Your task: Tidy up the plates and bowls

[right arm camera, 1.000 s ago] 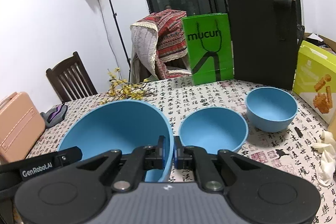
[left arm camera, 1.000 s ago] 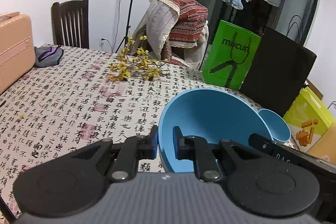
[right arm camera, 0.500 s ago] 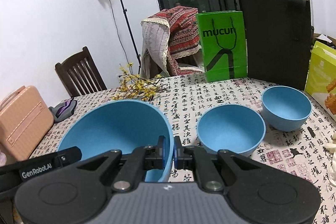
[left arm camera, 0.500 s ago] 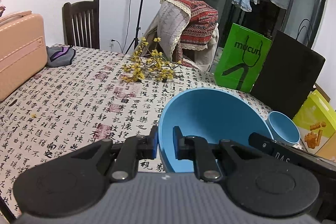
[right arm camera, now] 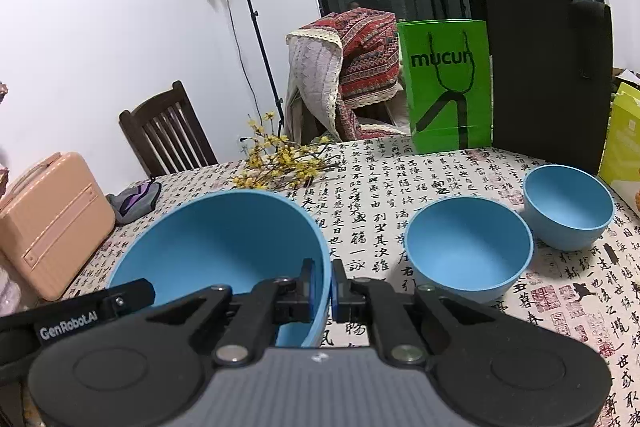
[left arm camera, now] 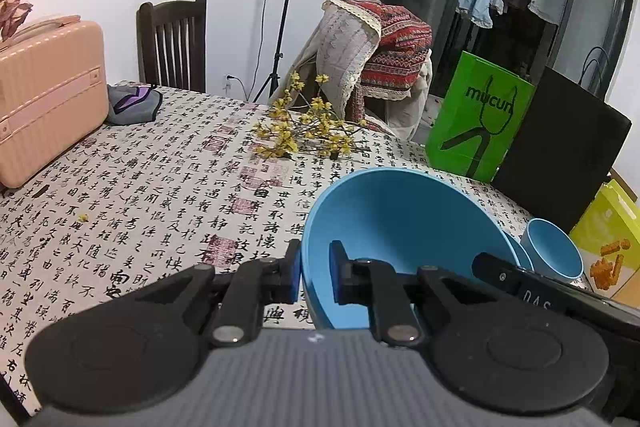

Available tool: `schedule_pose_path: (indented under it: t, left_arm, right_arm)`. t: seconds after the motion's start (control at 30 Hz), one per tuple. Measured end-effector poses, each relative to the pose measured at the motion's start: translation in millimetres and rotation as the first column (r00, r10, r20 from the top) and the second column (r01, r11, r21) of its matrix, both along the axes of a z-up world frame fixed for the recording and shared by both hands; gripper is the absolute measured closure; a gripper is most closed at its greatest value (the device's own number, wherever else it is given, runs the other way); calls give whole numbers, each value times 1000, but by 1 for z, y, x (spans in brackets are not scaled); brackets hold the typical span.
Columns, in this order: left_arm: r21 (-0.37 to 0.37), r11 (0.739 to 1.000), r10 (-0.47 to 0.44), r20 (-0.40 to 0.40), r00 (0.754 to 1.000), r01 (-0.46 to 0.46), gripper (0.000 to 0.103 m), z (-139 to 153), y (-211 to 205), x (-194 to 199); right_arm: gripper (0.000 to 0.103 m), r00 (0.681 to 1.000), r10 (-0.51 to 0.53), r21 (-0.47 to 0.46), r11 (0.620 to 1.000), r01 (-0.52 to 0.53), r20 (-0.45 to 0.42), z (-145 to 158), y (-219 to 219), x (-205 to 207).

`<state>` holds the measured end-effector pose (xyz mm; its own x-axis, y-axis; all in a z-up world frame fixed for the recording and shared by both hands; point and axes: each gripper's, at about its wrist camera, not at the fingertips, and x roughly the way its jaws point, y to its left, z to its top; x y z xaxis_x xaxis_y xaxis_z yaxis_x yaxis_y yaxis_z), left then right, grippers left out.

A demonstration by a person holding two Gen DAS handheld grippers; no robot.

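Two tools are pinching the same large blue bowl from opposite sides. Your right tool has its pads pressed against the bowl's right rim, one inside the wall and one outside. Your left tool straddles the left rim the same way, though a sliver of gap shows beside the inner pad, so you cannot tell how firmly it bites. From the left wrist view the bowl looks tipped, its opening facing the camera, and the other tool's black body crosses its far edge.

Just beyond, to your right, a medium blue bowl stands upright on the tabletop, with a small blue bowl near it, apart from its rim. Farther out on the calligraphy-print cloth lie yellow flower sprigs. At your left sits a peach case with a grey pouch beside it. Along the far edge stand a green bag and a black bag, side by side.
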<state>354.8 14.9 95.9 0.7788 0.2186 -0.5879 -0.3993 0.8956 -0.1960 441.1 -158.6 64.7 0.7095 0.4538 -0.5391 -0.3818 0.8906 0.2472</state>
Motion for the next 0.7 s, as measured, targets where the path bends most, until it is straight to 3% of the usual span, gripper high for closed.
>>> schedule_pose_path:
  t: [0.7]
  left_arm:
    - [-8, 994, 109, 2, 994, -109, 88, 0, 52, -31]
  right_arm:
    - [96, 994, 111, -3, 994, -111, -4, -2, 59, -10]
